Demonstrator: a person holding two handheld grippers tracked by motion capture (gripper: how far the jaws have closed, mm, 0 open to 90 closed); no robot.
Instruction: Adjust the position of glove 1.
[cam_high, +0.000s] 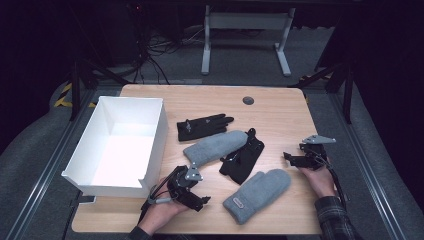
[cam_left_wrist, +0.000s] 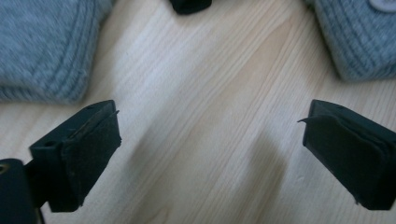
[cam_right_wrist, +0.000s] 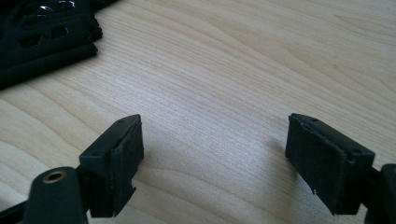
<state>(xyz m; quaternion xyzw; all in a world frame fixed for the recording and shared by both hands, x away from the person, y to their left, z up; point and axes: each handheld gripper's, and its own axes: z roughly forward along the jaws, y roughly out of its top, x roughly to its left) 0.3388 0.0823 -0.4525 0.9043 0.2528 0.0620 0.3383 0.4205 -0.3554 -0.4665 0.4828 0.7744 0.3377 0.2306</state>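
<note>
Pale wood grain covers the table (cam_high: 280, 115), on which four gloves are scattered to the right of an open white box (cam_high: 150, 145). A grey knitted mitten (cam_high: 216, 146) is laid with its long axis running from lower left to upper right, its rounded tip toward the far right. A second grey mitten (cam_high: 257, 194) is set nearer the front edge on a similar slant, its cuff with a small label at the lower left. A black fingered glove (cam_high: 202, 126) is seen behind them, fingers pointing right, and another black glove (cam_high: 243, 157) is placed between the two mittens, partly under the first. The left gripper (cam_high: 200, 199) is held low at the front of the table, just beside the box corner, its jaws spread wide over bare wood with nothing between them; grey knit is seen at both upper corners of the left gripper view. The right gripper (cam_high: 290, 157) is held near the right edge, jaws likewise spread wide and empty, pointing toward the black glove. Beyond the table, a dark room with grey carpet (cam_high: 240, 65), tangled cables (cam_high: 150, 55) and a white desk frame (cam_high: 245, 30) is visible.
</note>
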